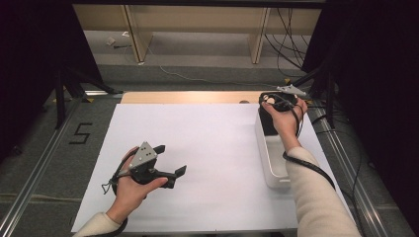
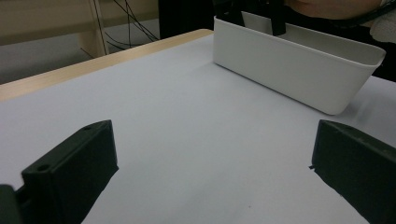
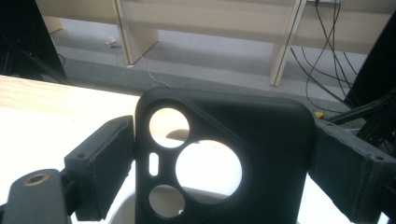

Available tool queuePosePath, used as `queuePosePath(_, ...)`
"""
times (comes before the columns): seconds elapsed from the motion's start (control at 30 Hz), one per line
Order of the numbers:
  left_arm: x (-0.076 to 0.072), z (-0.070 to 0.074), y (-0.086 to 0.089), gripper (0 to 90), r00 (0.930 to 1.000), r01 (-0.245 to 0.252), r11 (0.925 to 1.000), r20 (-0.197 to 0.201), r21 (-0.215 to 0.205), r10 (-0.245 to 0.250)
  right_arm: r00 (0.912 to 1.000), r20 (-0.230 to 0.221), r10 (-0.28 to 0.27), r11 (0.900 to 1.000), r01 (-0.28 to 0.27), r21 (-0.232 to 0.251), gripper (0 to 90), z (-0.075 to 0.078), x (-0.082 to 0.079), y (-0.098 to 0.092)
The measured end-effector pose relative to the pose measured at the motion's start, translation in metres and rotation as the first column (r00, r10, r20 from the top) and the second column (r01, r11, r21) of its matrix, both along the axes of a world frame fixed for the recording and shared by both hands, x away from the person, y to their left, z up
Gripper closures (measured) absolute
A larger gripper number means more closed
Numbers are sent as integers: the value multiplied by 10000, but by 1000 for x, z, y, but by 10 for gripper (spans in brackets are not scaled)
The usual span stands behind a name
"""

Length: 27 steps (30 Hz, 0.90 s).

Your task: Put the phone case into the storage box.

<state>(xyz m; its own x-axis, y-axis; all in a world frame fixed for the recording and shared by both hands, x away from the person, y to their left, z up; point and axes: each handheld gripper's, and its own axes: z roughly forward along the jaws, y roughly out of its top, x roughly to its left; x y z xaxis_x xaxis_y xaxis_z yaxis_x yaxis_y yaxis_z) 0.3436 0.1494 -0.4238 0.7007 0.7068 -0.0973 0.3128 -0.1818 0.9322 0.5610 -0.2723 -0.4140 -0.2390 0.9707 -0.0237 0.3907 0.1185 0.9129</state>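
phone case (image 3: 224,163) clamped in right tool (image 3: 219,158)

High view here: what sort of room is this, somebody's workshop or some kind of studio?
Most likely a lab set up for recording hand tasks. A white-covered table stands between dark curtains, loose cables trail over the carpet, and a taped number 5 marks the floor.

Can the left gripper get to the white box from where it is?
Probably yes. The left gripper is open, and bare white table lies between it and the white box.
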Motion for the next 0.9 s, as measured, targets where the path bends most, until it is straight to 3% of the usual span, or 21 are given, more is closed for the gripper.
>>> queuePosePath(0.53,0,0,0,0,10000,2,10000,-1,11,-2,9999,-157,10,10000,-11,-19,100,1,2,-4)
queuePosePath(0.9,0,0,0,0,10000,-3,10000,-3,23,3,9999,-143,41,9999,-39,123,11,2,2,-3)
